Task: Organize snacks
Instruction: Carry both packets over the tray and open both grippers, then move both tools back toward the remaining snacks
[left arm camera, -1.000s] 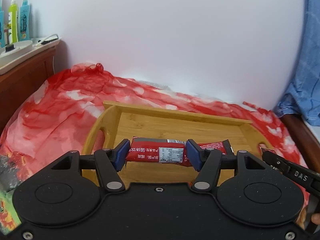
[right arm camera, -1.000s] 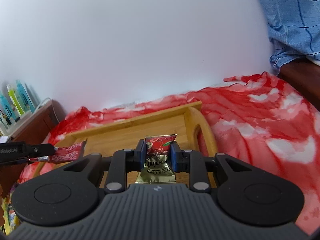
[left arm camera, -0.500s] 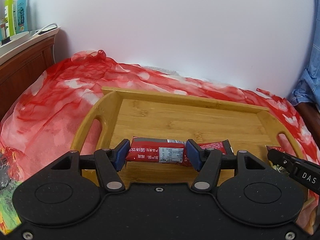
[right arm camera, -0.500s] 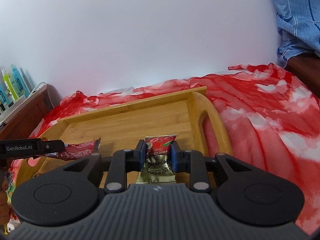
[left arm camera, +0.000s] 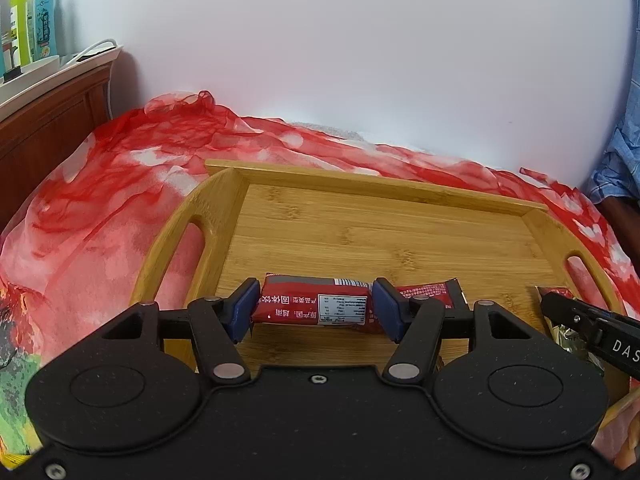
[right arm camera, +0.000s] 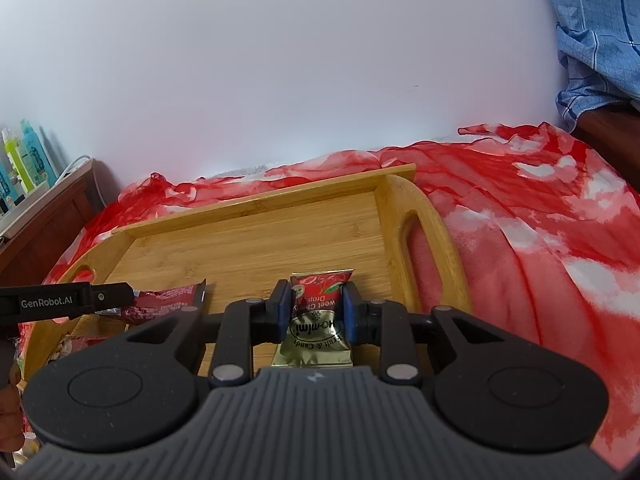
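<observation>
A bamboo tray (left arm camera: 400,216) with cut-out handles lies on a red and white cloth. My left gripper (left arm camera: 316,306) is shut on a red snack bar (left arm camera: 312,304), held crosswise over the tray's near left part; the bar's end (right arm camera: 168,298) also shows in the right wrist view. My right gripper (right arm camera: 316,308) is shut on a small red and gold candy packet (right arm camera: 316,328), held upright over the tray's (right arm camera: 256,240) near right part. The right gripper's finger (left arm camera: 580,320) pokes in at the right edge of the left wrist view.
The cloth (left arm camera: 120,200) covers a bed against a white wall. A wooden headboard with a white shelf (left arm camera: 52,72) of bottles stands at the left. Blue checked fabric (right arm camera: 600,32) hangs at the right. Colourful items (left arm camera: 16,380) lie at the near left.
Both grippers have come down and forward over the tray, each still holding its snack. The tray now looks larger and nearer in both views.
</observation>
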A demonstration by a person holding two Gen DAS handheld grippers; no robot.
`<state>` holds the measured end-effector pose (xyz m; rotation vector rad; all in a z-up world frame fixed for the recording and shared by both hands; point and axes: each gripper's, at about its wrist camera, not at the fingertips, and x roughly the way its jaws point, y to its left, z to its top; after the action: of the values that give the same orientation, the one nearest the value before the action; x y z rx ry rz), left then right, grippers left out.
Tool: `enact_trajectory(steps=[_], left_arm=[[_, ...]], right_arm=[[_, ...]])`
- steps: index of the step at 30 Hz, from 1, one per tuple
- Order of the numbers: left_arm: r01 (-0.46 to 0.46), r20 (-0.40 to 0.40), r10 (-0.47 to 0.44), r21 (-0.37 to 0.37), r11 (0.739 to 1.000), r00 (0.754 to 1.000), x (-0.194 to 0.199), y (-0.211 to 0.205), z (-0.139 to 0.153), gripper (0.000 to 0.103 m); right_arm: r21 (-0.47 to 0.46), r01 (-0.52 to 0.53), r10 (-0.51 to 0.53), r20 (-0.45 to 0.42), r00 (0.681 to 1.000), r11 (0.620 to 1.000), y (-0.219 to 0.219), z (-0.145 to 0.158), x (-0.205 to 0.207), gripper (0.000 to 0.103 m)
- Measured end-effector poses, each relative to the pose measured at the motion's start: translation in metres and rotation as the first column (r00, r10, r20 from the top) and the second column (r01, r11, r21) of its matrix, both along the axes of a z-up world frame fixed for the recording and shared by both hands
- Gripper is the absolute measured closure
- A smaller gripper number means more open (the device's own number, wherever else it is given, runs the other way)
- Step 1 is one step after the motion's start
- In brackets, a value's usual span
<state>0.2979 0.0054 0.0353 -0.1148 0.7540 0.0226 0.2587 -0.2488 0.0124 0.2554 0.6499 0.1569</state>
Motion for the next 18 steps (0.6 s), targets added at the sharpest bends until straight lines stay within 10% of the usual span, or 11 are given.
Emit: enact_trajectory(steps=[8,18], left_arm=[[-0.001,-0.004,0.001,0.011,1.0,1.0,-0.001,-0.002,0.002,0.04],[0.038,0.054,-0.04,0.048,0.998,0.998,-0.037,-0.003,0.03,0.011]], right_arm=[[-0.009,0.001,0.0,0.012,1.0,1.0,0.003,0.003,-0.003,0.053],[0.002,0.045,-0.045,0.091,0.995,0.999,-0.007,0.033,-0.029,0.028]])
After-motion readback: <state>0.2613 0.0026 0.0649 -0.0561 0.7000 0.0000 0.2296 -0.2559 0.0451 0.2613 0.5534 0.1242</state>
